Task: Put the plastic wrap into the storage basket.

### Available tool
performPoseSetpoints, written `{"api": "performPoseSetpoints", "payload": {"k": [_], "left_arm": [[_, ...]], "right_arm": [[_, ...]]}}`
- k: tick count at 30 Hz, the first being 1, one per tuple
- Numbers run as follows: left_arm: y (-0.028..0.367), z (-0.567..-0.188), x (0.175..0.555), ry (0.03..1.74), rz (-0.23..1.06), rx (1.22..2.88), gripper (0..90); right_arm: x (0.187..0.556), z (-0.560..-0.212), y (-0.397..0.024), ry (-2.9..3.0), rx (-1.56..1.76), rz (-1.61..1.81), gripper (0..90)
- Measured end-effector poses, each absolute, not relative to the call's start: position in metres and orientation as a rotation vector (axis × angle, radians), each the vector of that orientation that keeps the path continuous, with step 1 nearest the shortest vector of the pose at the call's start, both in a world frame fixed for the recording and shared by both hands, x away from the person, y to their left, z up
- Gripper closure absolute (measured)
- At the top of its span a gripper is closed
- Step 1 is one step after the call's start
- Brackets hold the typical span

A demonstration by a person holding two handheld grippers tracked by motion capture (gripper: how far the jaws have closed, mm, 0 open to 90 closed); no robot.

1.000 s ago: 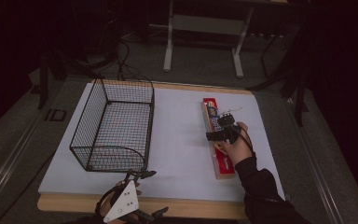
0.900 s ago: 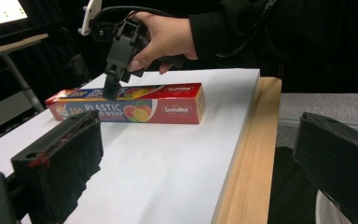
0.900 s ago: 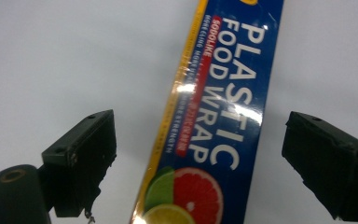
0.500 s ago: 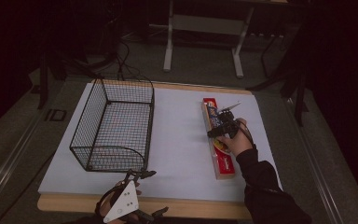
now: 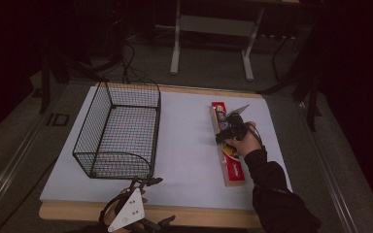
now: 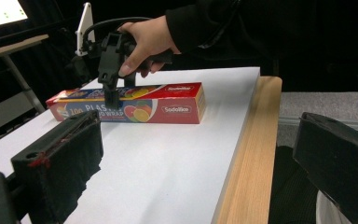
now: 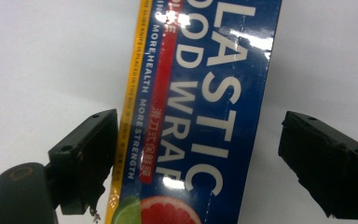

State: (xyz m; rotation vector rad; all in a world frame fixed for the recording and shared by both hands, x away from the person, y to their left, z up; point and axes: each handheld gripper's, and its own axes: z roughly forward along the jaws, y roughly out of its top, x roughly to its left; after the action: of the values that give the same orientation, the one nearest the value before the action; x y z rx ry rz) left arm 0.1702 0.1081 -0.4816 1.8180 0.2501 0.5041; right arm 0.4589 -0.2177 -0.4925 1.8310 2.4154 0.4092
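From the high view, the plastic wrap box (image 5: 227, 145) lies lengthwise on the white table (image 5: 189, 145), well to the right of the wire basket (image 5: 119, 133), and the right gripper (image 5: 225, 135) comes down over its middle, likely for balance. In the left gripper view, the left gripper (image 6: 205, 172) waits at the table's near edge, jaws wide apart on nothing. In the right gripper view, the jaws, just closing, straddle the box's width, the left pad at its edge, the right apart from it.
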Motion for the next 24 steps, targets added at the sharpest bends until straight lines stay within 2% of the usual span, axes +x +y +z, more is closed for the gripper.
{"api": "performPoseSetpoints", "payload": {"k": [12,15,18,24], "left_arm": [[0.106,-0.483,0.169,0.235,0.525,1.836,1.9],[0.106,-0.482,0.169,0.236,0.525,1.835,1.9],[0.106,-0.482,0.169,0.234,0.526,1.838,1.9],[0.107,-0.482,0.169,0.235,0.527,1.834,1.9]], "right_arm": [[0.468,-0.500,-0.215,2.437,1.896,0.366,17.8],[0.468,-0.500,-0.213,2.435,1.897,0.354,22.4],[0.469,-0.500,-0.207,2.435,1.905,0.322,30.9],[0.473,-0.496,-0.200,2.427,1.909,0.227,36.3]]}}
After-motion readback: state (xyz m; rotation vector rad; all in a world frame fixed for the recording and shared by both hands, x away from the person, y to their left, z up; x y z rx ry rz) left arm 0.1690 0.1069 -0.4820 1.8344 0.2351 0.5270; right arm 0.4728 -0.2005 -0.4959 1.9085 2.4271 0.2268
